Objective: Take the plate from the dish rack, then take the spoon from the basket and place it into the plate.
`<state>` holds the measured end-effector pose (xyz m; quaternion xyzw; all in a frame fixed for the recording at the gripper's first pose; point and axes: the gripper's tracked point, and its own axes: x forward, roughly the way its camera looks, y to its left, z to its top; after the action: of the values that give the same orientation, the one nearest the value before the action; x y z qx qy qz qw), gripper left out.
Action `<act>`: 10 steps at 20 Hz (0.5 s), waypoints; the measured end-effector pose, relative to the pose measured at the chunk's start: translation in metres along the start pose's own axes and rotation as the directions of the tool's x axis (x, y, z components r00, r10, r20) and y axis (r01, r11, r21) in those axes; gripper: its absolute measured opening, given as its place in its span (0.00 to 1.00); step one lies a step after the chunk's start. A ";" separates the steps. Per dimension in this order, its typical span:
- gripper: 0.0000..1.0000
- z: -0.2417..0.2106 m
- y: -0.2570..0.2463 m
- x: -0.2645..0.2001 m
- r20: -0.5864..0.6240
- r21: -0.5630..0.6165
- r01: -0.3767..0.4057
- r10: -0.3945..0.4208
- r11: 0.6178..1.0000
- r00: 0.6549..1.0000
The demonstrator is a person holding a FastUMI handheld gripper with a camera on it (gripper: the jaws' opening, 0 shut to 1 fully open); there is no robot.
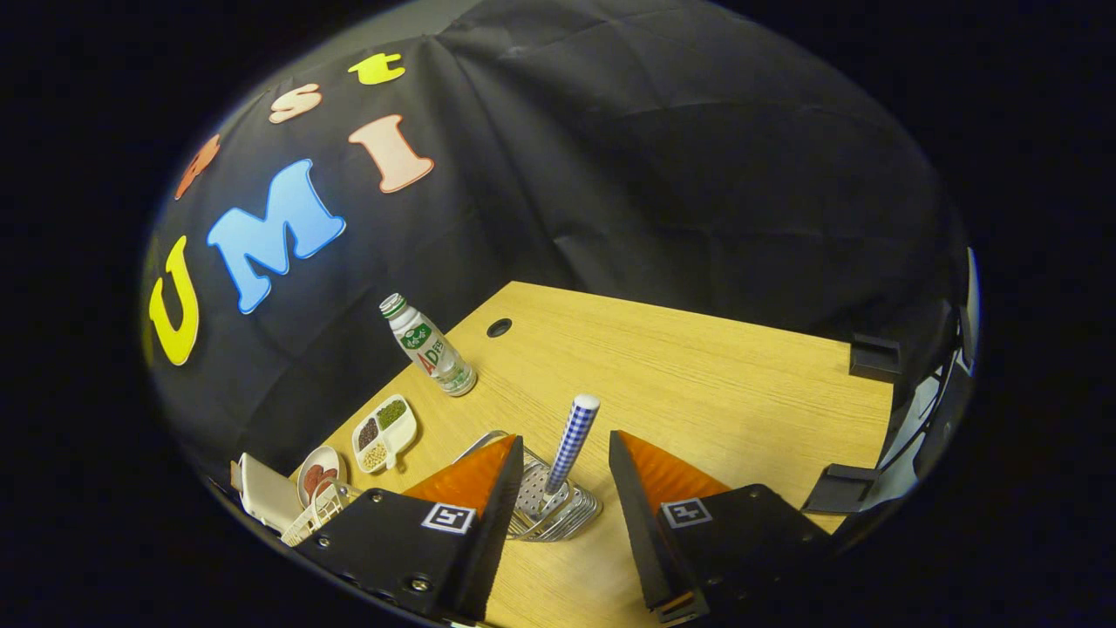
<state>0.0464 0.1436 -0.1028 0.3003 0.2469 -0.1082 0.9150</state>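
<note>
The gripper [565, 467] is spread wide, grasping nothing. 1 spoon [571, 443] stands in 1 basket [549, 510] between its fingers. 1 plate [319, 472] sits in 1 dish rack [316, 513] beside them.

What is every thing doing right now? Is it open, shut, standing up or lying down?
Tongs: open, either side of the spoon.
Spoon: standing handle-up in the metal basket.
Bottle: capped, upright on the table.
Snack tray: flat, three sections filled.
Plate: propped in the dish rack.

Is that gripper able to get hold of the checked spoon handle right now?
Probably yes: the gripper is open, and the spoon stands upright in the basket between its fingers, with nothing blocking it.
</note>
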 end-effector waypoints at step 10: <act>0.17 0.003 0.006 0.029 -0.032 0.008 -0.008 0.008 1.000 0.999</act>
<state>0.0741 0.1454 -0.1128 0.3066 0.2597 -0.1007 0.9102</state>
